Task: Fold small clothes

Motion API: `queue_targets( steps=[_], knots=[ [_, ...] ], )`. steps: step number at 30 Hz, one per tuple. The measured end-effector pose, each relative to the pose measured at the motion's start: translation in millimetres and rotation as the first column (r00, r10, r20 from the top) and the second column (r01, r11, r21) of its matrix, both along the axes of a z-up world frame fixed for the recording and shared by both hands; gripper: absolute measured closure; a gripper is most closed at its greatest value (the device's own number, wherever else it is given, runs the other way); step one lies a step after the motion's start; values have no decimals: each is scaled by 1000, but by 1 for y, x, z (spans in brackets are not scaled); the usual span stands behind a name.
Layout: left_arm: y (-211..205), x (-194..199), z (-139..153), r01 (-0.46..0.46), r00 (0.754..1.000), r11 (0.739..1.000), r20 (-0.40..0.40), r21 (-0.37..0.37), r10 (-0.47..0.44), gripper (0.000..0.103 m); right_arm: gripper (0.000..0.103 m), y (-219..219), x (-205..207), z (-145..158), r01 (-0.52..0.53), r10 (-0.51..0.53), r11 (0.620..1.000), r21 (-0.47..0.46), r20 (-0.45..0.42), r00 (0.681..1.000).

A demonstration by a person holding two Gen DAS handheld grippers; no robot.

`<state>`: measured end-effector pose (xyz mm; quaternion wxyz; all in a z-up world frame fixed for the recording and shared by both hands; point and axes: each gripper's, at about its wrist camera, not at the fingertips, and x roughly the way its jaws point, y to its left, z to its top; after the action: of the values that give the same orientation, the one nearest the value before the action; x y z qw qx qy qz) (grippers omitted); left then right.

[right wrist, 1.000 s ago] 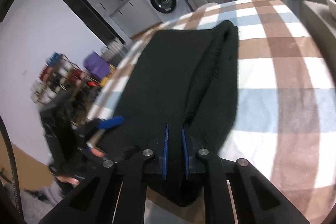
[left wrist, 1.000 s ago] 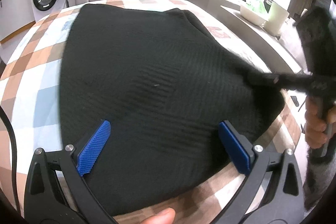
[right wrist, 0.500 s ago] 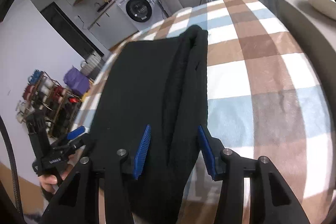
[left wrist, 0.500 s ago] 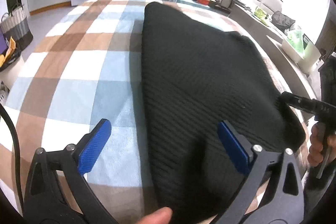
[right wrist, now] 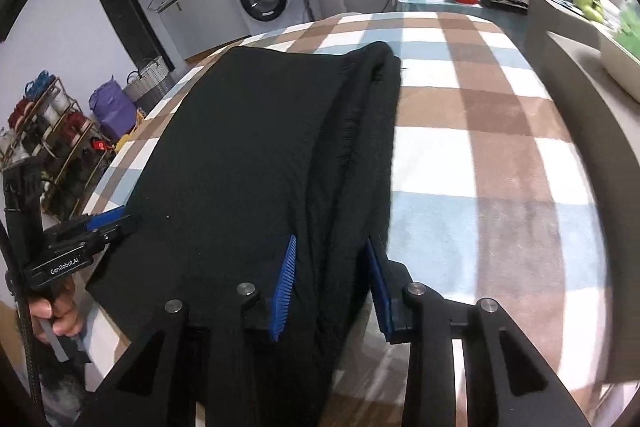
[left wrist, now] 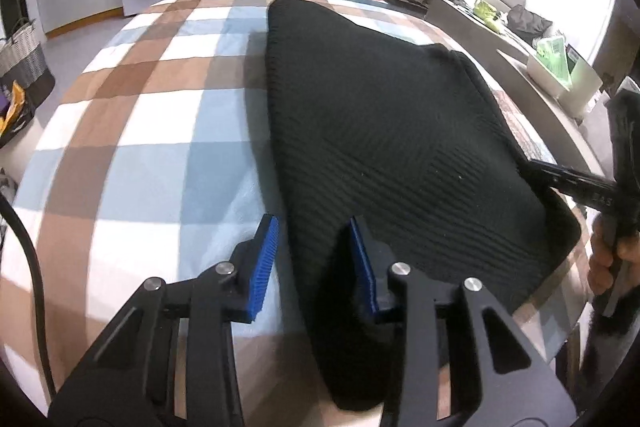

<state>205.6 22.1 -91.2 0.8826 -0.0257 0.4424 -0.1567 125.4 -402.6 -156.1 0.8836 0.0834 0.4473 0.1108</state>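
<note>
Both pairs of blue fingers point(left wrist: 264, 267) straddle the black knit sweater point(left wrist: 384, 155) without clamping it. At lower centre of the left wrist view, the left gripper point(left wrist: 314, 263) has just been closing around the garment's near left edge, a gap showing beside the left pad. The right gripper point(right wrist: 332, 287) likewise brackets the bunched right edge. The sweater lies flat on the checked tablecloth point(left wrist: 160, 131); both corners look nearly caught for the next fold.
</note>
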Motion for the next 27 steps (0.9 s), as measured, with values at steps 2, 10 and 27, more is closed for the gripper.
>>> queue_targets(
  steps=[2, 10, 27],
  knots=[
    [0, -9, 12, 23, 999, 999, 29, -27, -22, 69, 68, -3, -9, 7, 9, -9, 1000, 24, 9, 1000],
    [-65, -38, 16, 250, 963, 968, 98, 6, -250, 44, 66, 57, -45, 31, -189, 189, 982, -9, 130, 973],
    [-40, -29, 25, 181, 979, 983, 95, 27, -182, 44, 66, 31, -52, 27, -142, 162, 977, -156, 123, 979]
  ],
)
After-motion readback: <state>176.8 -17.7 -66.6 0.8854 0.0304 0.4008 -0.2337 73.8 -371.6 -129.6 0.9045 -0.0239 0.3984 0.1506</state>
